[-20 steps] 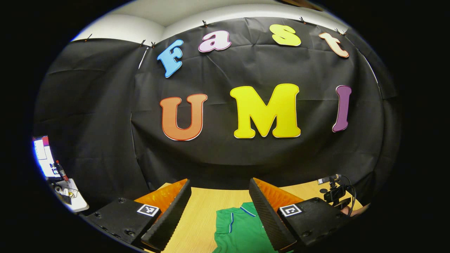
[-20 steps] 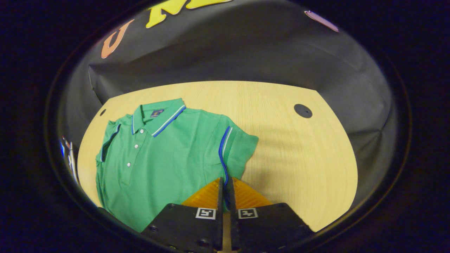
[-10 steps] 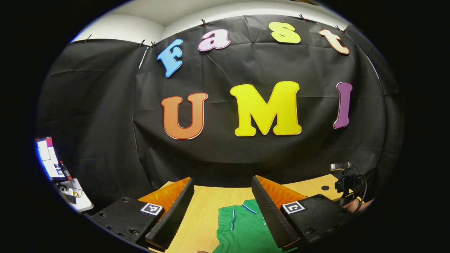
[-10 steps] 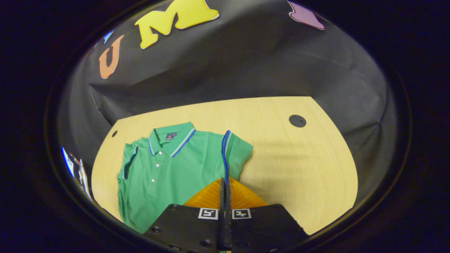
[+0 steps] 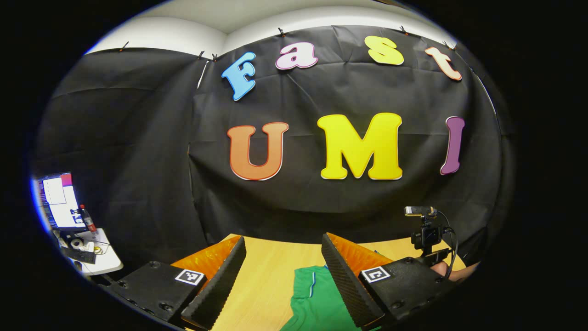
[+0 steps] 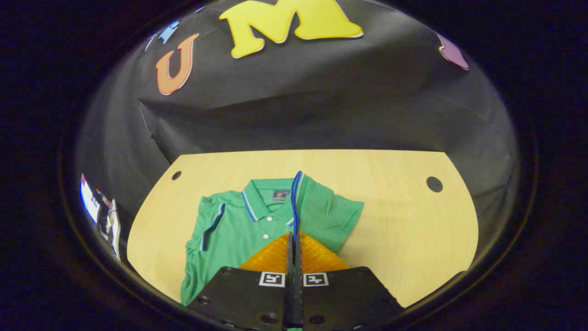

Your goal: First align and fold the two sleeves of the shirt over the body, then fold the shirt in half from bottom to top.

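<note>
Right gripper (image 6: pixel 294 236) fingers clamped on shirt (image 6: pixel 229 225) sleeve (image 6: pixel 321 209), lifted over body; left gripper (image 5: pixel 282 276) fingers apart above desk (image 5: pixel 262 271).

Green shirt (image 6: pixel 239 225) — blue-and-white trim, perhaps a dark collar label — pale wood-grain table (image 6: pixel 404 239).

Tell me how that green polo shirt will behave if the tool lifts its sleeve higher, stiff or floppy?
Probably floppy: the sleeve pinched in the right tool already drapes in soft wrinkles. The green polo shirt looks thin and light, so its body may drag across the smooth wooden table. The left tool hangs open above it.
</note>
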`<action>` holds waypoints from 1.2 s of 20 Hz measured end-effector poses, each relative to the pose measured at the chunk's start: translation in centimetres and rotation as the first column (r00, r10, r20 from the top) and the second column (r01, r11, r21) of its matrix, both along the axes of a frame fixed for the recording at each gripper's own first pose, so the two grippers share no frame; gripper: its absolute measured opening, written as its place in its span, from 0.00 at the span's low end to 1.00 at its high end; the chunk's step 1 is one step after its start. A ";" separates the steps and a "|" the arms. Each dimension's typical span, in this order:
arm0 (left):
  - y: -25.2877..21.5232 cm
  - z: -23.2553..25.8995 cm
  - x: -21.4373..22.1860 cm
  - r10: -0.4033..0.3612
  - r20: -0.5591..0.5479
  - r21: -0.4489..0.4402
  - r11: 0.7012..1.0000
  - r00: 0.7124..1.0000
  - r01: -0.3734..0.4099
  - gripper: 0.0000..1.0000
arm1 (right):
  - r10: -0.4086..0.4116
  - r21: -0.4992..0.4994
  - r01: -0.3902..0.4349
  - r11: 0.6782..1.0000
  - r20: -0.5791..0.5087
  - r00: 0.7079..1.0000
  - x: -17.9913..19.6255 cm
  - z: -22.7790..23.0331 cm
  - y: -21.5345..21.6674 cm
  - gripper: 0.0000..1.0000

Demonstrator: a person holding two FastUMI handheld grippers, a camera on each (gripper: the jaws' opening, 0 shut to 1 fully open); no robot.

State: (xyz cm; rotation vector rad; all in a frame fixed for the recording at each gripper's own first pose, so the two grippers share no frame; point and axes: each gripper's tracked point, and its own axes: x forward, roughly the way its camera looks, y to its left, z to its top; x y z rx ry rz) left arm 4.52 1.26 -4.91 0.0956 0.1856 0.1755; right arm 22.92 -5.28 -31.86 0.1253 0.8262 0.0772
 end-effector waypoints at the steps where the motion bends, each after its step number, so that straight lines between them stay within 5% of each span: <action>1: 0.6 0.1 -0.5 0.014 -0.001 -0.002 1.000 1.000 -0.014 1.00 | 0.003 -0.002 -0.003 1.000 0.002 1.000 0.3 -0.2 0.8 0.00; 4: 1.7 0.3 -1.4 0.049 0.002 -0.031 0.998 0.999 -0.049 1.00 | 0.030 0.026 -0.030 0.999 0.013 0.999 0.2 0.5 3.5 0.00; 5: 2.1 0.3 -1.5 0.055 0.002 -0.031 0.998 0.998 -0.055 1.00 | 0.045 0.052 -0.046 0.998 0.028 0.999 0.0 1.2 4.6 0.13; 8: 2.5 0.4 -1.4 0.056 0.006 -0.030 0.998 0.998 -0.056 1.00 | 0.056 0.039 -0.061 0.997 0.102 0.993 -1.2 3.9 5.1 0.94; 15: -0.9 -3.2 1.1 -0.112 -0.074 -0.096 0.990 0.991 0.104 1.00 | 0.032 -0.030 -0.025 0.999 0.229 0.973 -6.6 10.8 2.6 0.96; 24: -5.8 -12.5 7.2 -0.315 -0.267 -0.134 0.948 0.911 0.289 1.00 | -0.143 -0.039 0.171 0.985 0.381 0.914 -14.3 19.0 -5.1 1.00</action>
